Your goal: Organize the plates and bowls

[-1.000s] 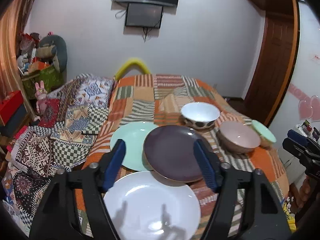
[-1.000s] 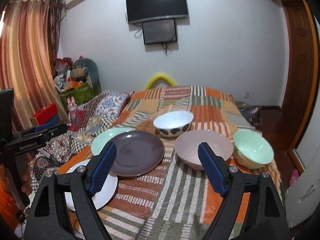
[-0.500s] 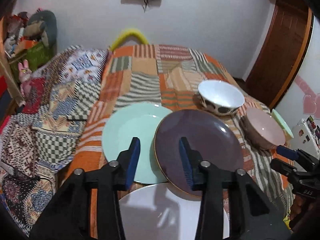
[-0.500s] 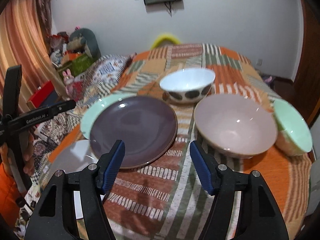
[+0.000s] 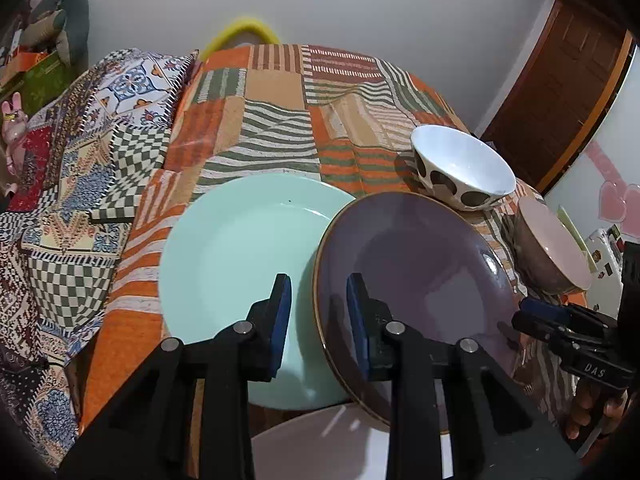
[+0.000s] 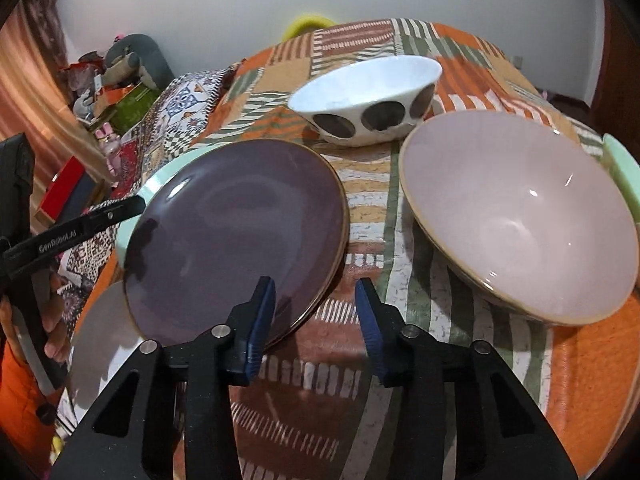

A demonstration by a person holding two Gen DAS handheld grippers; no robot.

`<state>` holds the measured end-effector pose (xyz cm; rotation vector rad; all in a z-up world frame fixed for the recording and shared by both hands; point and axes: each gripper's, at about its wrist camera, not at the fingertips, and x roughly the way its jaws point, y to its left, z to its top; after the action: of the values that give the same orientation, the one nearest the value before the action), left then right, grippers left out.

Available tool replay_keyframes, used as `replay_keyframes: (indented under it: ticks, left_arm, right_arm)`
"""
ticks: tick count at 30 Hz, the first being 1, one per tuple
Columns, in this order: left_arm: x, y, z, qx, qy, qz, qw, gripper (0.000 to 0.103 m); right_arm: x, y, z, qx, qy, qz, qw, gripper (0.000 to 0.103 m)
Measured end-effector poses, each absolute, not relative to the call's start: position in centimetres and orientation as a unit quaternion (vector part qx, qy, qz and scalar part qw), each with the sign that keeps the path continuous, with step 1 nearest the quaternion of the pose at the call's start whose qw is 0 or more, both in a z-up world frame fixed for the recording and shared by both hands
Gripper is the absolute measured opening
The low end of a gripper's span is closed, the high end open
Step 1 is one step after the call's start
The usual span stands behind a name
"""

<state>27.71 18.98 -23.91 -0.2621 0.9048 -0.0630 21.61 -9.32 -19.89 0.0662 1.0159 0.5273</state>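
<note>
I'd pinch the glossy purple ceramic plate [image 5: 416,280], stiff and slippery, at opposite rims; left gripper [image 5: 318,320] and right gripper [image 6: 316,320] jaws closing, nothing clamped yet

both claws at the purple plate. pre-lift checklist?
1. left claw straddles purple plate rim: ok; jaws closing, pads not yet pressing.
2. right claw straddles the opposite rim: ok; closing, not pressing either.
3. purple plate lies on top of mint plate and white plate: ok.
4. pink bowl apart from right claw: ok.
5. firm grip on both sides: not ok yet.
</note>
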Motion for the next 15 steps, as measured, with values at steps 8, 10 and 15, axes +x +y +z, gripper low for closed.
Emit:
replay_keyframes:
  ticks: [8,10,15]
  left_arm:
    - [28.5,19.1,-25.3,-0.136,0.450,-0.037,0.882,0.022]
    - [28.5,19.1,-25.3,-0.138,0.448,-0.040,0.882,0.017]
    - [28.5,18.7,-25.2,-0.127,0.448,-0.038,0.884,0.014]
  right_arm:
    - [22.3,-8.2,-20.6,0.000,0.493,0.246,0.835,0.030]
    - [22.4,-8.0,-20.7,-0.008,0.495,0.245,0.834,0.028]
    - [22.8,-8.2,-20.7,0.003,0.496,0.248,0.832,0.024]
